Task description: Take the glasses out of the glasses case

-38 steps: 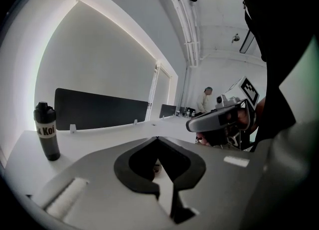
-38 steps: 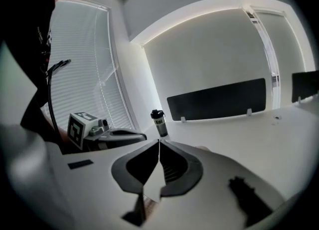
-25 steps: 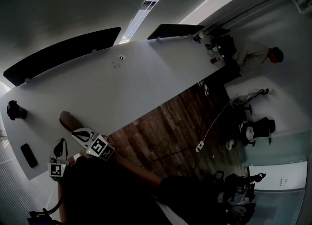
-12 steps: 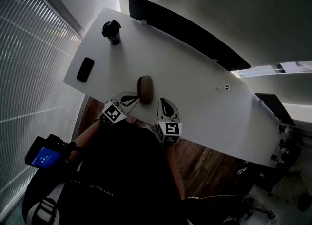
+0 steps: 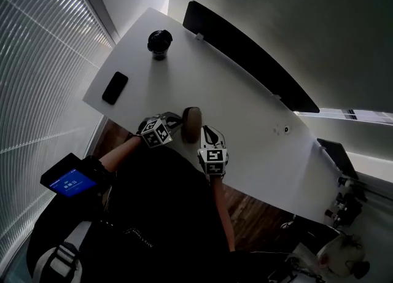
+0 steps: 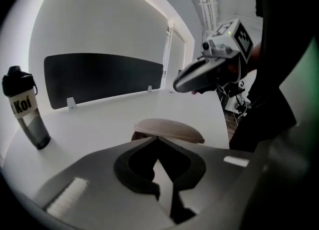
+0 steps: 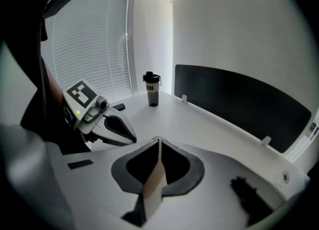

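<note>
A closed brown glasses case (image 5: 191, 122) lies on the white table (image 5: 245, 122) near its front edge. My left gripper (image 5: 174, 120) is just left of the case, shut with nothing held. In the left gripper view the case (image 6: 169, 130) lies right beyond the closed tips (image 6: 158, 139). My right gripper (image 5: 207, 132) sits close to the case's right side, shut. In its own view the jaws (image 7: 158, 143) meet and the left gripper (image 7: 102, 123) shows at the left. A tan sliver shows in the slot between the right jaws; I cannot tell what it is. No glasses are visible.
A dark drink bottle (image 5: 159, 43) stands at the far left end of the table, with a black phone (image 5: 115, 88) lying near the left edge. A long black divider panel (image 5: 245, 54) runs along the table's far side. Window blinds (image 5: 37, 61) are on the left.
The head view has swung from the room onto the table. Both grippers have dropped and closed in on the glasses case, one on each side.
</note>
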`<state>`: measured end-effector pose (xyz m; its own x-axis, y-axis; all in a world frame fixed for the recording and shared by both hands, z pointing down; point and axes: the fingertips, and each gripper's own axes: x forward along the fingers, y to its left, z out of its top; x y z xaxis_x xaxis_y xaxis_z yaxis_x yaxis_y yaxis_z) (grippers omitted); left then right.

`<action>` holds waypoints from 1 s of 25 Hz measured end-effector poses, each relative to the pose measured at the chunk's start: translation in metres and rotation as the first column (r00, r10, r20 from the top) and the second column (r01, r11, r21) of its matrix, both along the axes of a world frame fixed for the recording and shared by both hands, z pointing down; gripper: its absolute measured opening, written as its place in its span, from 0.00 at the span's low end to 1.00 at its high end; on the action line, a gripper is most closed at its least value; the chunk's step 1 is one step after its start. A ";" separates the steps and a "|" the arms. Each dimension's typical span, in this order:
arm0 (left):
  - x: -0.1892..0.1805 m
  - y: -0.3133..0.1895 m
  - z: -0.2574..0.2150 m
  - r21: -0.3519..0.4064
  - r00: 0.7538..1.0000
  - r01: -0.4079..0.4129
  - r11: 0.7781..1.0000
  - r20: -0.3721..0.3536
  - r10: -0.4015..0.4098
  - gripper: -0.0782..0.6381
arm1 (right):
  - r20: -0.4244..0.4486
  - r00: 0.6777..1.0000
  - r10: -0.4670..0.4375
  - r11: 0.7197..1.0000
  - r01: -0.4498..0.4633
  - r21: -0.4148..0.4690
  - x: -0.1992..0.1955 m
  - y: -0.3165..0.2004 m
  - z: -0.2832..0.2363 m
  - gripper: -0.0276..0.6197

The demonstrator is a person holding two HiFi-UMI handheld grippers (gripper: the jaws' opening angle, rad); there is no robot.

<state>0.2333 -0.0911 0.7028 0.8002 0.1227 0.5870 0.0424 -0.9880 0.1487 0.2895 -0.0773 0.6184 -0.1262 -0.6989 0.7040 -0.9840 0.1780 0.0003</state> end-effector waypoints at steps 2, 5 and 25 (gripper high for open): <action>0.004 0.005 0.012 0.022 0.998 -0.060 0.998 0.021 0.060 0.12 | -0.016 1.000 -0.024 1.000 0.024 -0.010 -0.006 -0.010 0.006 0.06; 0.006 0.013 0.026 0.039 0.991 -0.129 0.991 0.050 0.127 0.12 | -0.044 0.997 -0.064 0.997 0.062 -0.048 -0.016 -0.019 0.014 0.06; 0.018 0.042 0.031 0.011 0.963 -0.238 0.971 0.135 0.234 0.16 | -0.242 0.927 -0.287 0.932 0.212 -0.294 -0.047 -0.010 0.065 0.33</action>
<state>0.2518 -0.0496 0.7334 0.6656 0.2816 0.6911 0.2569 -0.9559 0.1420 0.2423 -0.0873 0.6837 -0.0473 -0.4597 0.8868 -0.8742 0.4486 0.1859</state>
